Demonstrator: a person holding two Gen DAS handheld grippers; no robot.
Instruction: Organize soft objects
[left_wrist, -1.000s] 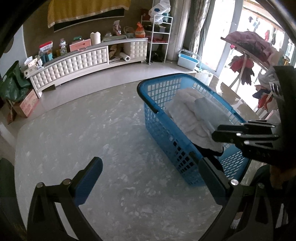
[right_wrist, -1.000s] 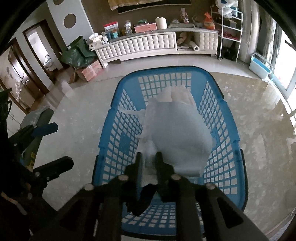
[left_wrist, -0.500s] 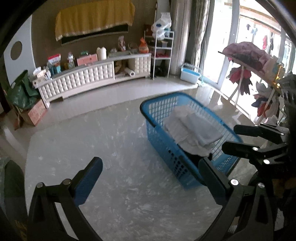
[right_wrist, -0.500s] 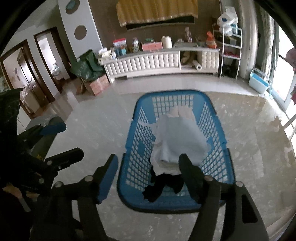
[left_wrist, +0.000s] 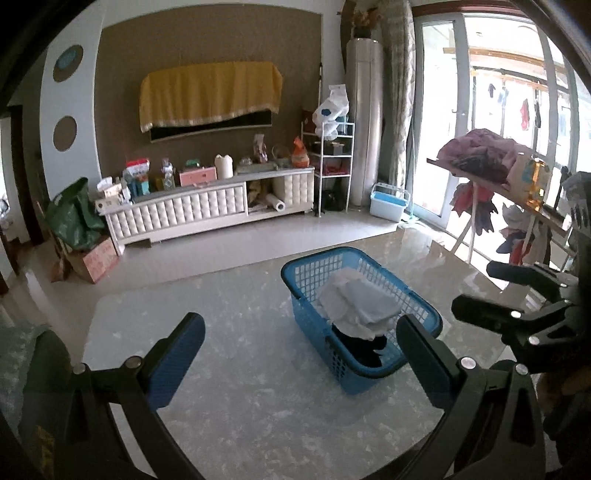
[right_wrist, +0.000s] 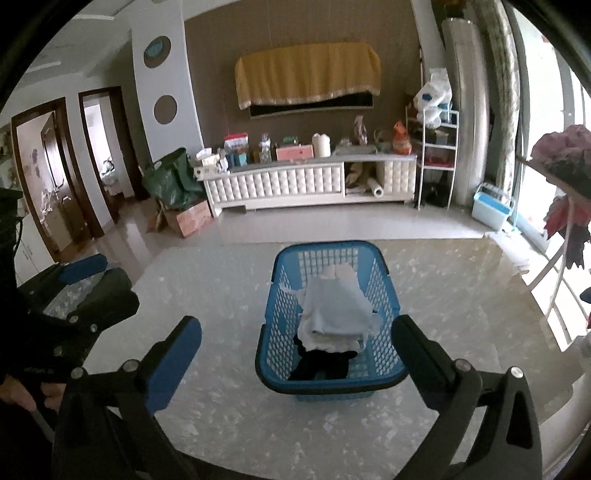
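A blue plastic laundry basket (right_wrist: 387, 302) stands on the marble floor; it also shows in the left wrist view (left_wrist: 300, 268). Inside it lies a folded stack of pale blue and white cloths (right_wrist: 334, 314) over a black garment (right_wrist: 321, 363); the stack shows in the left wrist view (left_wrist: 360, 304) too. My right gripper (right_wrist: 295, 345) is open and empty, held above and behind the basket's near end. My left gripper (left_wrist: 301, 349) is open and empty, to the left of the basket. The right gripper shows at the right of the left wrist view (left_wrist: 517, 295).
A white media cabinet (right_wrist: 306, 181) with clutter stands along the far wall. A drying rack with clothes (left_wrist: 491, 173) stands at the right by the glass doors. A small blue-and-white bin (right_wrist: 491, 208) and a metal shelf (right_wrist: 437, 155) stand at the back right.
My right gripper let go of the pale cloth, which now lies in the basket, and opened. Both grippers have pulled up and back from the basket.
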